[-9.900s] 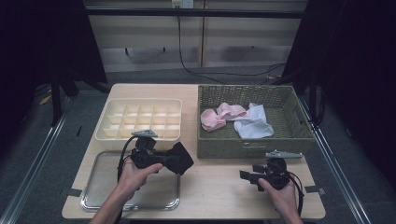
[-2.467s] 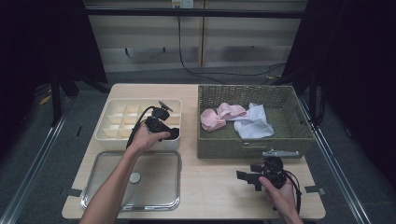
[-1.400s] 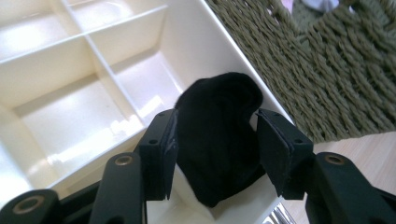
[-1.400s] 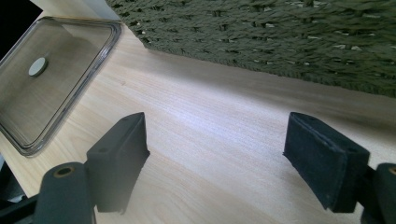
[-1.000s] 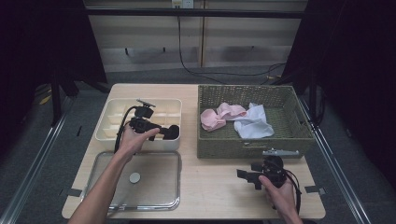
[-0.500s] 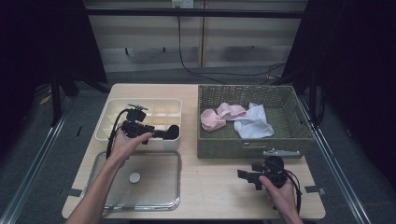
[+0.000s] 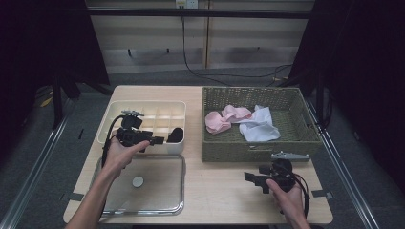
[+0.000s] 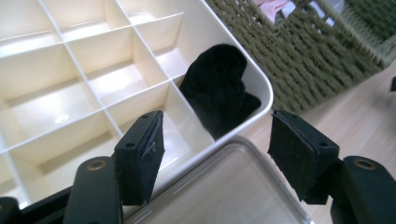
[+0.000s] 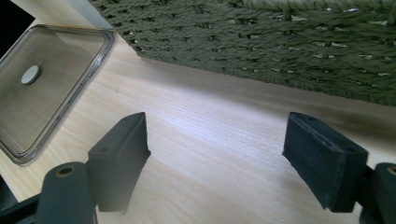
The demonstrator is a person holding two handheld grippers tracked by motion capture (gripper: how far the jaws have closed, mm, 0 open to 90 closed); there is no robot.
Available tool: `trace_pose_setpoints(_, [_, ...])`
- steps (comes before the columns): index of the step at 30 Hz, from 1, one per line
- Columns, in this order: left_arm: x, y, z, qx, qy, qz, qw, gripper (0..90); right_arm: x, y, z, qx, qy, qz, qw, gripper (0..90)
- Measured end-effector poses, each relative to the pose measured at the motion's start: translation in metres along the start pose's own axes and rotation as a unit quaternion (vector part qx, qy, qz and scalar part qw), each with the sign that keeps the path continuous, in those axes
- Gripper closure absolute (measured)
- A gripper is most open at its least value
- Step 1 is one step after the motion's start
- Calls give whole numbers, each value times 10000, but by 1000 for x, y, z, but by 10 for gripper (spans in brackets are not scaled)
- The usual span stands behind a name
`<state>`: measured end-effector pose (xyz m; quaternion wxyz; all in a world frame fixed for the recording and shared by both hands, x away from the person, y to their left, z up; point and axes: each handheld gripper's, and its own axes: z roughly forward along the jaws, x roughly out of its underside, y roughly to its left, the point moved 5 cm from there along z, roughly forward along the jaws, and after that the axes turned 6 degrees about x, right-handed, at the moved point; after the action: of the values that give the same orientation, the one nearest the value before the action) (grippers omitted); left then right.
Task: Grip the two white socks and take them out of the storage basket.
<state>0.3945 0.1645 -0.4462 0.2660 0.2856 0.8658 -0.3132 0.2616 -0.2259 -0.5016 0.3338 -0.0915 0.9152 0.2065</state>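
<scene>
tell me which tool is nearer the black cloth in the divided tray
Left. The left tool hovers open just beside the black cloth in the tray's near corner compartment. The right tool sits far off, over the table in front of the wicker basket.

Black cloth [image 8: 218, 88] in corner compartment of divided tray [image 8: 70, 88]: lower part hidden behind tray wall; kind of garment can't tell. Tray cut off by top and left edges of left gripper view. Clear lid [image 9: 42, 88] cut off at left edge of right gripper view. Wicker basket [image 9: 261, 42] cut off at top and right. Pink [image 7: 225, 119] and white [image 7: 260, 125] cloths in basket: too small to identify.
</scene>
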Motion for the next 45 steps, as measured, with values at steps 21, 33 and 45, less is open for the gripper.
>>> trace_pose_setpoints(21, [45, -25, -24, 92, -143, 315, 9994, 317, -6, 2, -9, 138, -27, -105, 9998, 259])
trace_pose_setpoints(33, [78, -44, -19, 179, -21, 305, 9994, 336, -19, 2, -19, 21, -188, -172, 9997, 302])
trace_pose_setpoints(45, [108, -55, -16, 277, 1, 210, 9994, 273, -43, 9, -27, -121, -401, -312, 9986, 304])
